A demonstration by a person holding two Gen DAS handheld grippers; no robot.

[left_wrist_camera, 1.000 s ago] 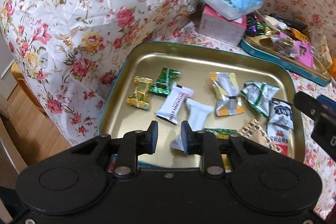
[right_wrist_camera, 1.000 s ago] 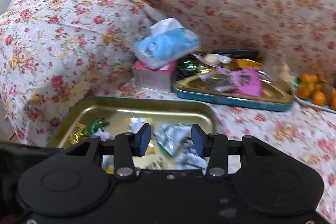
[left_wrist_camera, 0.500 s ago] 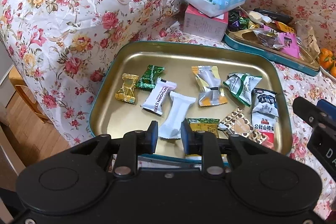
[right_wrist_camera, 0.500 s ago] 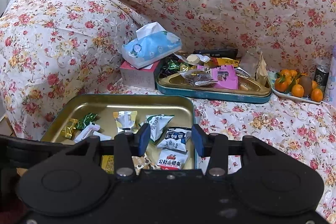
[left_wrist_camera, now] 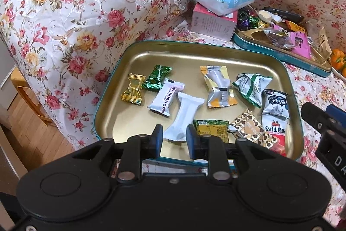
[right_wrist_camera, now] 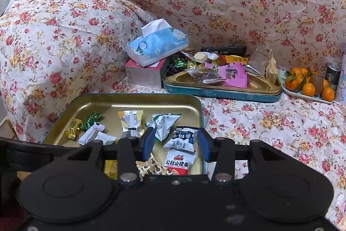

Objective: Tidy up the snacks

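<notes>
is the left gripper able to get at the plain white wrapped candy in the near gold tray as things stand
Probably yes. The left gripper hangs open over the plain white wrapped candy in the near gold tray, with nothing lying on it; the green and yellow packet beside it crowds one finger.

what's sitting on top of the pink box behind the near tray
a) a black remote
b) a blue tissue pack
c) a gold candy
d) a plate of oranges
b: the blue tissue pack lies right on the pink box, a white tissue sticking up from it; the oranges are far off on their own plate and the gold candy lies in the near tray.
</notes>
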